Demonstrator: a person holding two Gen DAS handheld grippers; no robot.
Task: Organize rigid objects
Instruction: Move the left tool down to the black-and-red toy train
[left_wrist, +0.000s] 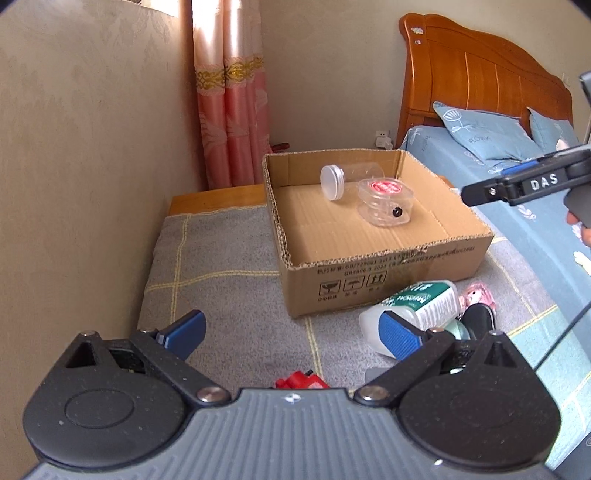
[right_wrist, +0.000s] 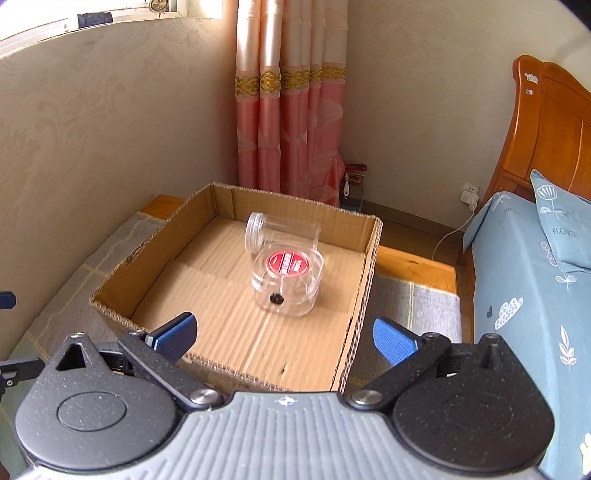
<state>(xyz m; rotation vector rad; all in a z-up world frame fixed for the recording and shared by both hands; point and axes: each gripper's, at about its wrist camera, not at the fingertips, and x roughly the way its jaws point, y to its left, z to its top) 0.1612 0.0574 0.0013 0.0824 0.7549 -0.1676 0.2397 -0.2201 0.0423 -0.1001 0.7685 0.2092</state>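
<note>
The left gripper (left_wrist: 291, 334) hangs with fingers spread and empty above the blanket (left_wrist: 229, 258), just short of the bottle (left_wrist: 421, 302) lying on its side. Best to straddle its body squarely and pinch firmly, since it may roll. The right gripper (right_wrist: 286, 334), also spread and empty, hovers over the box (right_wrist: 362, 266). Inside: a lidded tub (right_wrist: 286, 278), upright, and a clear jar (right_wrist: 280, 232) on its side behind it.

Open box (right_wrist: 364, 258) top, jars (right_wrist: 284, 284) mid-floor.
</note>
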